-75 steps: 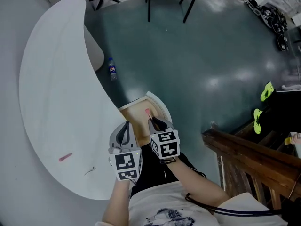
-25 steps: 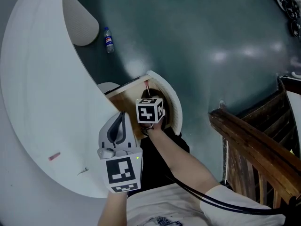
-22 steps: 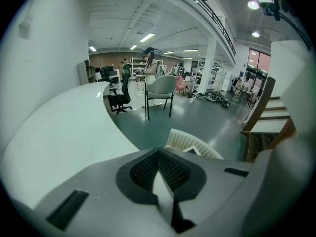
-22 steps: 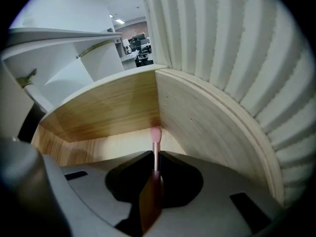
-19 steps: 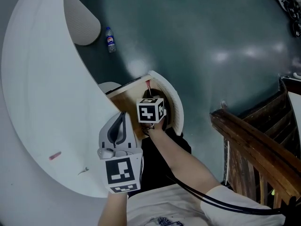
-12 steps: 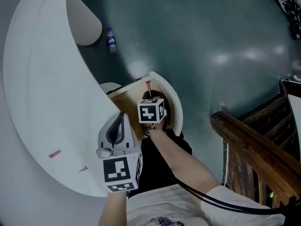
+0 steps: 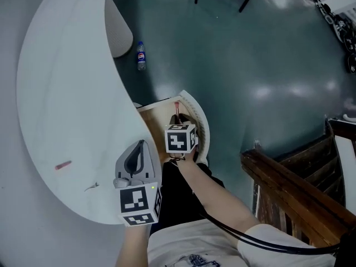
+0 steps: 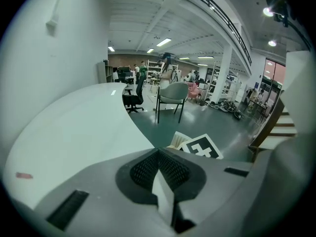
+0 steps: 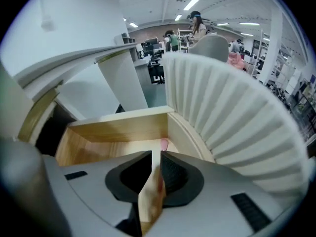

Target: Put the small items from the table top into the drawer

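Left tongs (image 8: 158, 154) closed, empty, over curved white counter (image 7: 67, 93); right tongs (image 9: 155, 157) slightly parted, empty, above pulled-out wooden drawer (image 9: 118, 127); plastic bottle (image 7: 141, 55) on dark teal floor (image 7: 250, 65).

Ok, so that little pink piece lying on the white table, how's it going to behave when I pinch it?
The pink piece looks small and thin, so probably very light. It lies flat on the smooth white table, so it may skid rather than lift. Stiff or soft, I can't tell.

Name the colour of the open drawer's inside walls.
Light wood tan; the drawer shows best in the right gripper view.
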Demonstrator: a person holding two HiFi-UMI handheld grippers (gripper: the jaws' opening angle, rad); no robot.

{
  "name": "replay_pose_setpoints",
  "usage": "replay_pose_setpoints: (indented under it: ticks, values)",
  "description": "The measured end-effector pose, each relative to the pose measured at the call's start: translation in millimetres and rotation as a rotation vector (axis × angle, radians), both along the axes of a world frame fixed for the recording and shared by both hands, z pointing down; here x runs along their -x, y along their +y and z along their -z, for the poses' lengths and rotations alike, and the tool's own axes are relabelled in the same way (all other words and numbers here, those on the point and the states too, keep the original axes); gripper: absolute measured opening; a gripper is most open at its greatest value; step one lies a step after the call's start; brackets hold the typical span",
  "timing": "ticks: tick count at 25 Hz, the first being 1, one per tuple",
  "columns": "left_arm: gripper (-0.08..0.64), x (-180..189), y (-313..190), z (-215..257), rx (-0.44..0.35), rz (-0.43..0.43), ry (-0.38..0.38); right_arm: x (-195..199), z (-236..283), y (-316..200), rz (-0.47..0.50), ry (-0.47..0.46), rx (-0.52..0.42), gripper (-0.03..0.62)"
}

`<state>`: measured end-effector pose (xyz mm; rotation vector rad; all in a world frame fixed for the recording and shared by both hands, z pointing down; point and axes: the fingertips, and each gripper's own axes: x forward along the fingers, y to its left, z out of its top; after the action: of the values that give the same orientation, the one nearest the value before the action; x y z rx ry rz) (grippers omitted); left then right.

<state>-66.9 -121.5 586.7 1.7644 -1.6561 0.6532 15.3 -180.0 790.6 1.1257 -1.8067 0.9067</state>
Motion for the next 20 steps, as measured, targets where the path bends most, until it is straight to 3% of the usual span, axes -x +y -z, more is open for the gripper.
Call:
replay_pose_setpoints:
  ticks: [7, 11, 16, 20]
  values:
    - [0.034, -9, 35, 41, -0.066, 0.103, -0.019, -1, 81, 34, 0.155, -0.085, -0.063, 0.061]
    - [0.034, -16, 56, 71, -0.117, 0.155, -0.040, -12, 133, 50, 0.197, -0.148, -0.122, 0.061]
    - [0.034, -26, 86, 105, -0.170, 0.182, -0.068, -33, 196, 68, 0.245, -0.203, -0.182, 0.061]
    - [0.034, -32, 102, 136, -0.235, 0.201, -0.068, -42, 247, 82, 0.346, -0.250, -0.247, 0.061]
